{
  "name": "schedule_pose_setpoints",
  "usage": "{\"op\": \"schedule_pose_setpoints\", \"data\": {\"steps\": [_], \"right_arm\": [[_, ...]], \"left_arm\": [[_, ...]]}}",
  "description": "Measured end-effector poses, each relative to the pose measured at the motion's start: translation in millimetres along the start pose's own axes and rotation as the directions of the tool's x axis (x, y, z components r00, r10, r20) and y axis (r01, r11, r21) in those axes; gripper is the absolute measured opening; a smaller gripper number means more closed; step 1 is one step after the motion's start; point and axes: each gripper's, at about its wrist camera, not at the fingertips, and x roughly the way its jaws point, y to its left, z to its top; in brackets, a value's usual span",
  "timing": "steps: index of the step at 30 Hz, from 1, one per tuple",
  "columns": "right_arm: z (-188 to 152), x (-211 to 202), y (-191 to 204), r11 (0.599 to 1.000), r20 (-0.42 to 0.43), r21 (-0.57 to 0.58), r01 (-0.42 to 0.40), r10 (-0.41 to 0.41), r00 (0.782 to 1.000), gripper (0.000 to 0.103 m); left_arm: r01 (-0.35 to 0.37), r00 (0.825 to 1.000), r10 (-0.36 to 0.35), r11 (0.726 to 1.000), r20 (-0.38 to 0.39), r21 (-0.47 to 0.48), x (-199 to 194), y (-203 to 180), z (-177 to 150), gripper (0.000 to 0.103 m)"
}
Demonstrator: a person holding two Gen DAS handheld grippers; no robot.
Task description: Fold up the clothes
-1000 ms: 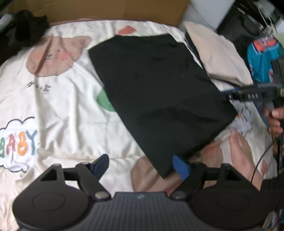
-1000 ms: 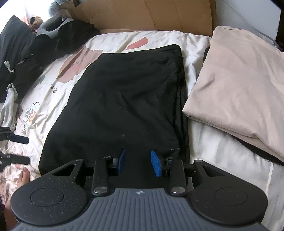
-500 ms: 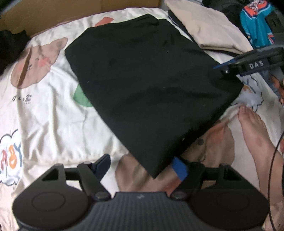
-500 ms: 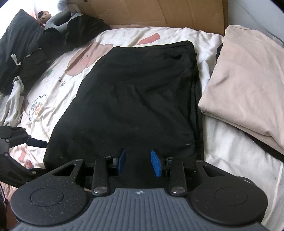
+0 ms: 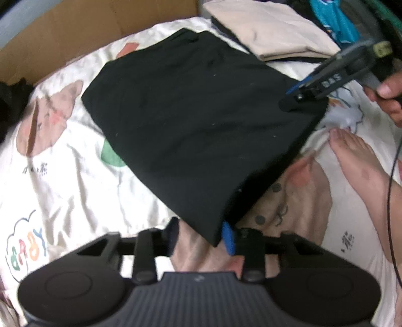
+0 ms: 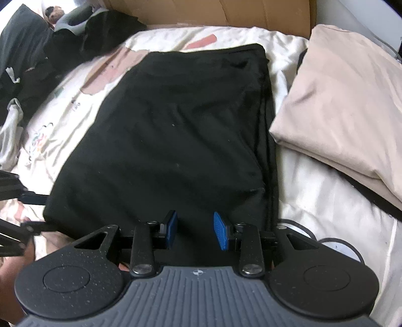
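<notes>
left gripper has closed in on black garment corner, jaws spread; right gripper jaws spread at near edge; likely pre-grasp for a fold.

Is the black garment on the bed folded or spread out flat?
Folded. The black garment lies as a compact rectangle, and stacked layer edges show along its right side. What kind of garment it is, I cannot tell.

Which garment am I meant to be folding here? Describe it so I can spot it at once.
Find the cream cartoon-print bedsheet in front of the cardboard. The black garment lies flat across its middle, its near edge at both grippers. Unlike the beige folded pile to its right and the crumpled dark clothes far left, it is one smooth black rectangle.
</notes>
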Motion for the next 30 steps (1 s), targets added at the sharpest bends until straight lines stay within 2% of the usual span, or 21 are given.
{"op": "schedule_pose_setpoints", "data": {"steps": [3, 5, 8, 16, 19, 25, 30], "right_arm": [[-2.1, 0.9, -2.7, 1.0, -0.003, 0.006, 0.003, -0.003, 1.0, 0.039], [-2.6, 1.2, -2.2, 1.0, -0.004, 0.002, 0.005, -0.005, 1.0, 0.039], [-3.5, 1.9, -1.7, 1.0, -0.006, -0.005, 0.01, -0.01, 1.0, 0.039], [-7.4, 3.5, -6.8, 0.999, -0.023, -0.003, 0.034, -0.034, 0.999, 0.039], [-8.8, 1.1, -10.2, 0.999, -0.026, 0.003, 0.04, -0.04, 0.999, 0.038], [-11.8, -3.5, -16.8, 0.999, -0.033, 0.015, 0.051, -0.05, 0.998, 0.038], [-14.8, -7.7, -21.9, 0.998, -0.038, 0.029, 0.057, -0.056, 0.998, 0.038]], "left_arm": [[0.006, 1.0, -0.006, 1.0, 0.012, 0.004, -4.1, 1.3, 1.0, 0.024], [0.015, 1.0, -0.015, 1.0, 0.018, -0.001, -4.9, 2.5, 1.0, 0.012], [0.017, 1.0, -0.017, 1.0, 0.017, -0.007, -6.1, 3.5, -2.3, 0.003], [0.041, 0.999, -0.042, 0.999, -0.03, -0.007, -4.2, 5.5, -10.6, 0.002], [0.071, 0.997, -0.072, 0.997, -0.04, -0.006, -7.5, 8.7, -14.0, 0.003], [0.144, 0.989, -0.145, 0.986, -0.006, -0.08, -18.7, 33.0, -24.0, 0.003], [0.197, 0.98, -0.188, 0.967, 0.069, -0.165, -32.5, 56.9, -18.4, 0.004]]}}
